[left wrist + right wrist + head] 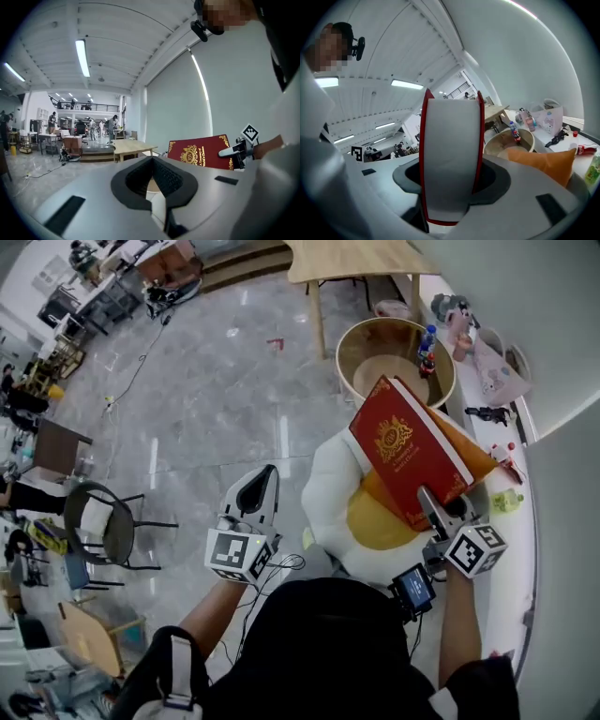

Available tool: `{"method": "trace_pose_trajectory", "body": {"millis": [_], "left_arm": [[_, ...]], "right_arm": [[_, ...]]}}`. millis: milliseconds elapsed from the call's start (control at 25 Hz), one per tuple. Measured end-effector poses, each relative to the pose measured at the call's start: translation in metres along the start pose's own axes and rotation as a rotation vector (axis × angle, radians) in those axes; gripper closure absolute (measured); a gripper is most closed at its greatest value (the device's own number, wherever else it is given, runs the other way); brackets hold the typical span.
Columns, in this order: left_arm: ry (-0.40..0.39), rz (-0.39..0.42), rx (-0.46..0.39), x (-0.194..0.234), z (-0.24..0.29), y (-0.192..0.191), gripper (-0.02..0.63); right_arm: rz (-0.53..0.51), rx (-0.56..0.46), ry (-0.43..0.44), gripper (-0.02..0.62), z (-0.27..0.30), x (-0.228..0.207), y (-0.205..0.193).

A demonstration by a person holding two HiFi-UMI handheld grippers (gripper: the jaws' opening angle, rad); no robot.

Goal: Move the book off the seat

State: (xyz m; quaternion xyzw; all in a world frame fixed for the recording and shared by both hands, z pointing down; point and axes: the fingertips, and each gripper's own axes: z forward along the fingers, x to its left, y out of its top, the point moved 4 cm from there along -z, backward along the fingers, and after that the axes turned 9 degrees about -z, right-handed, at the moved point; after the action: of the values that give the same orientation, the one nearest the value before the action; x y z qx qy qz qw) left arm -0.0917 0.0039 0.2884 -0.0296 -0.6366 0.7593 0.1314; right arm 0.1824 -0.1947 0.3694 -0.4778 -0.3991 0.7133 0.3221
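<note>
My right gripper (433, 502) is shut on the lower edge of a red hardcover book (408, 451) with a gold crest, which hangs tilted in the air above the seat. The seat is a white armchair (328, 493) with an orange cushion (473, 457) on it. In the right gripper view the book's page edge (452, 154) stands upright between the jaws of that gripper (450, 190). My left gripper (261, 486) hovers to the left of the armchair over the floor, shut on nothing. The left gripper (157, 192) looks toward the book (201, 152).
Beyond the armchair stands a round wooden tub table (361, 343) with a bottle (427, 351) in it. A white ledge (514, 521) with small items runs along the right wall. A wooden table (347, 259) stands at the back and a black chair (103, 521) on the left.
</note>
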Motion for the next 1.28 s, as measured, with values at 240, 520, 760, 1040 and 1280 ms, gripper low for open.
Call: {"method": "trace_pose_trajectory", "body": {"millis": [240,520,760,1040,1280], "left_arm": [[0.126,-0.020,-0.057,0.029,-0.048,0.015,0.595],[0.208,-0.033,-0.082,0.073,-0.078,0.022,0.595],[0.219,-0.066,-0.104,0.133,-0.079,0.027,0.595],[0.181,-0.062,-0.110,0.234,-0.067,0.054,0.595],[0.142,-0.041,-0.107,0.271,-0.042,0.029,0.595]], "right_arm": [[0.001,-0.104,0.144,0.357,0.026,0.059,0.038],[0.007,-0.139,0.254,0.357,0.080,0.115,0.058],[0.033,-0.154,0.269,0.357,0.130,0.148,0.057],[0.055,-0.178,0.235,0.357,0.206,0.208,0.066],[0.106,-0.209,0.205,0.357,0.245,0.204,0.047]]}}
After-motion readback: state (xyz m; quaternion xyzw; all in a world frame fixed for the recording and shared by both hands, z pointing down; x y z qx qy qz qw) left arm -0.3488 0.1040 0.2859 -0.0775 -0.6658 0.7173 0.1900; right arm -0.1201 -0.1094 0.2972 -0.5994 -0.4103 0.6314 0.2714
